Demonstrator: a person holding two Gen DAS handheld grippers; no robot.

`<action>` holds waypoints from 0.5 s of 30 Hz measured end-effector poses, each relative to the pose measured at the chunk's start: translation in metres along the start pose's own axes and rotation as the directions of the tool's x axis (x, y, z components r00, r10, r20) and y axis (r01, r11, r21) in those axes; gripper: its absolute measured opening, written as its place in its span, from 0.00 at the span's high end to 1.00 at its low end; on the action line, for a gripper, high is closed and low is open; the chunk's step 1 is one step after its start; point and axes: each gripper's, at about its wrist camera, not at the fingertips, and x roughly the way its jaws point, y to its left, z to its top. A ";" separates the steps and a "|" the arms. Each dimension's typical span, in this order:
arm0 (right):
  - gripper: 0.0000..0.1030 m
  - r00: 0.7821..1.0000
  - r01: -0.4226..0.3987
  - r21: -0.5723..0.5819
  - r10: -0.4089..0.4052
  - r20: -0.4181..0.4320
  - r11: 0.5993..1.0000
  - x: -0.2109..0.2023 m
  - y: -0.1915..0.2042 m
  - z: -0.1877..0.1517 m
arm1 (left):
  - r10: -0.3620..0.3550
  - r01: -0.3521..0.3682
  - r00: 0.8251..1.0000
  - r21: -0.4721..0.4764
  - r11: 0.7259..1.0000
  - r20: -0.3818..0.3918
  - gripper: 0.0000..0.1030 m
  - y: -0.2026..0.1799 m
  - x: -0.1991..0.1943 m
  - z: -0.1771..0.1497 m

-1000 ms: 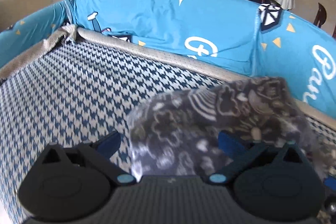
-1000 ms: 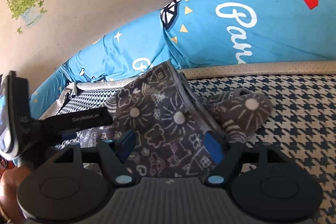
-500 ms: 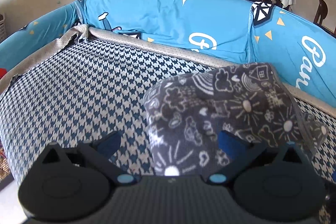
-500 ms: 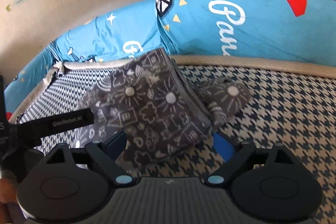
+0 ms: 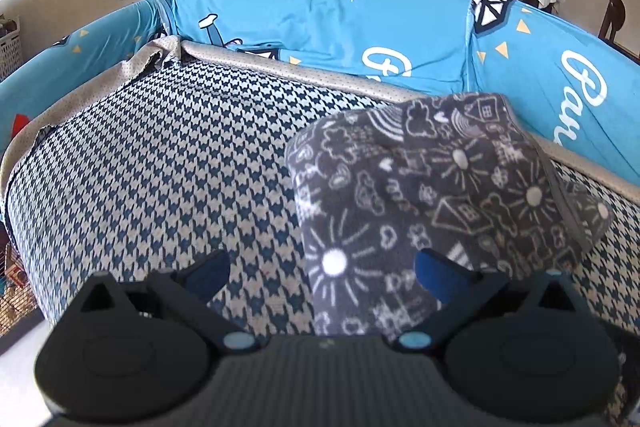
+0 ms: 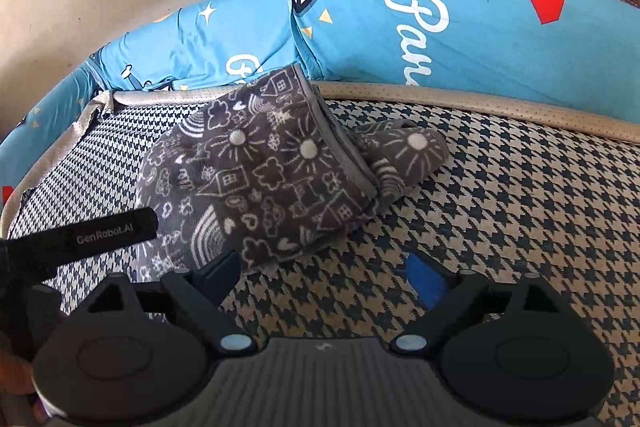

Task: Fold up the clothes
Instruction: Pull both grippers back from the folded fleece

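Two claws stood over a bed with a houndstooth cover [image 5: 168,163]. The grey printed garment [image 6: 256,179] lay folded on that cover, near the blue bumper cushion [image 6: 460,39] at the far edge, with one end sticking out from under the folded top layer on the right. The left claw [image 5: 320,269] was spread wide, its right finger [image 5: 436,273] over the garment's near edge, pads apart and pressing on nothing. The right claw [image 6: 324,273] was also wide, with bare cover between its fingers; its left finger [image 6: 220,271] was just beside the garment's near corner. Neither held cloth.
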 end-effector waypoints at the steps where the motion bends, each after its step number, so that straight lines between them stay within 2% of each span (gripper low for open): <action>1: 0.12 1.000 0.003 -0.004 -0.003 0.002 1.000 -0.002 0.000 -0.001 | 0.000 0.000 1.000 0.003 1.000 -0.002 0.00 -0.001 -0.001 -0.002; 6: 0.12 1.000 0.025 -0.026 -0.025 0.011 0.999 -0.010 -0.002 -0.004 | 0.002 -0.001 1.000 0.014 1.000 -0.011 0.00 -0.004 -0.008 -0.012; 15: 0.12 1.000 0.017 -0.004 -0.016 0.016 1.000 -0.025 -0.010 -0.010 | -0.011 0.011 0.999 0.005 1.000 -0.036 0.00 -0.005 -0.020 -0.032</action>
